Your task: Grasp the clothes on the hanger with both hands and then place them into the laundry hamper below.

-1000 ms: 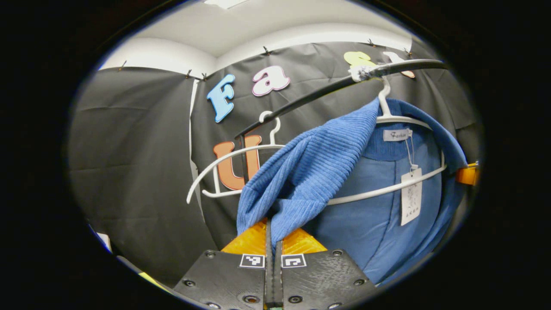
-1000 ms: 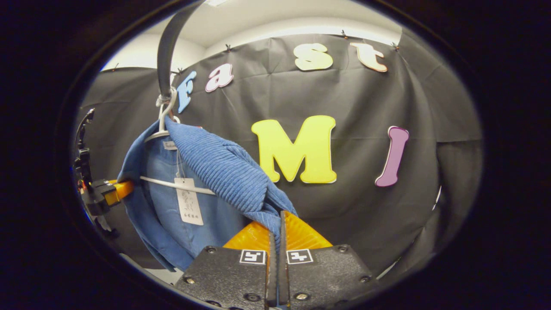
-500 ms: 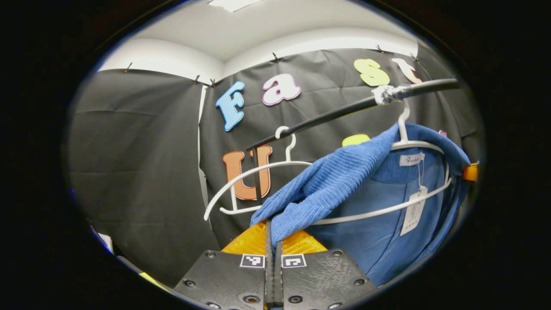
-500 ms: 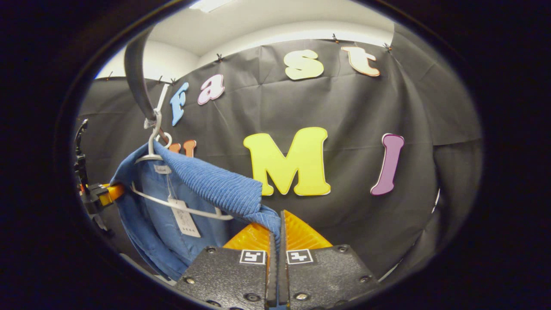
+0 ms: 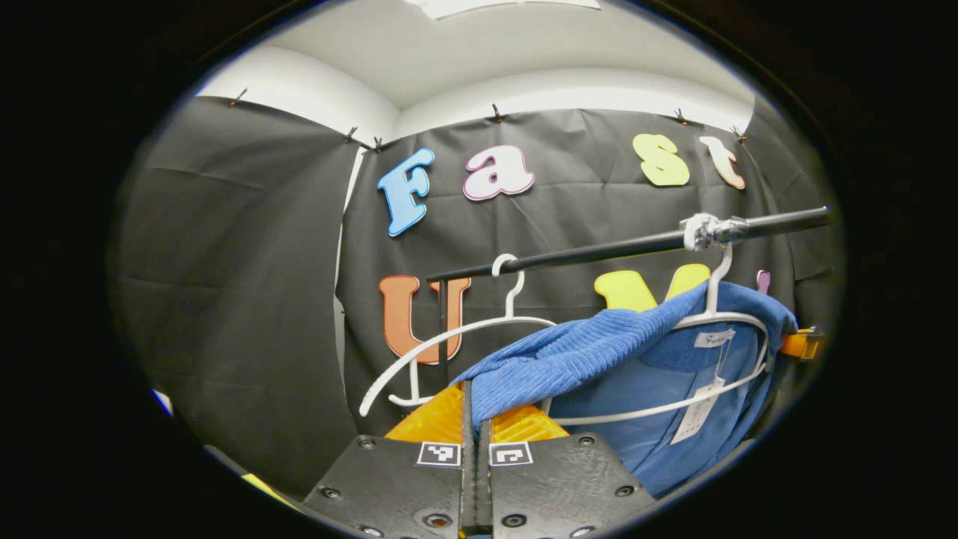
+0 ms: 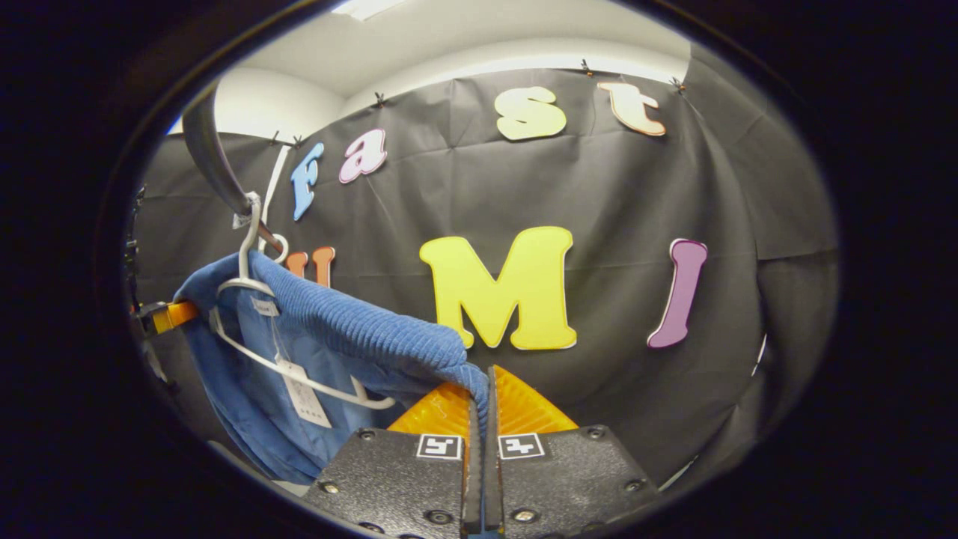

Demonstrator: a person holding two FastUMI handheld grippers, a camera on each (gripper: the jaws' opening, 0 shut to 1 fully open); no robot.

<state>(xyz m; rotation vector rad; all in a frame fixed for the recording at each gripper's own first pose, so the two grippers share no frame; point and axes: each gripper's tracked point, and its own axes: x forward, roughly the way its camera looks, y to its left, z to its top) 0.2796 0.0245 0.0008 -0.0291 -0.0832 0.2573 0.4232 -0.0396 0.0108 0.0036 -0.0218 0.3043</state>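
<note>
Pinching a fold of the blue ribbed garment, the left gripper has its two fingers pressed together on the cloth. In the right gripper view, the right gripper clamps the garment's other shoulder the same way, the fabric stretched up and away from its fingertips to the white hanger. That hanger's hook sits over a dark round rail, above and beyond the left fingers. A second, bare white hanger hangs on the same rail, just past the left fingertips and close to the stretched cloth. A paper tag dangles inside the neckline. The knit is thick and corded outside, smoother inside. Ahead of the right fingers lies open room up to the black cloth wall; the wire hangers are thin and curved.
</note>
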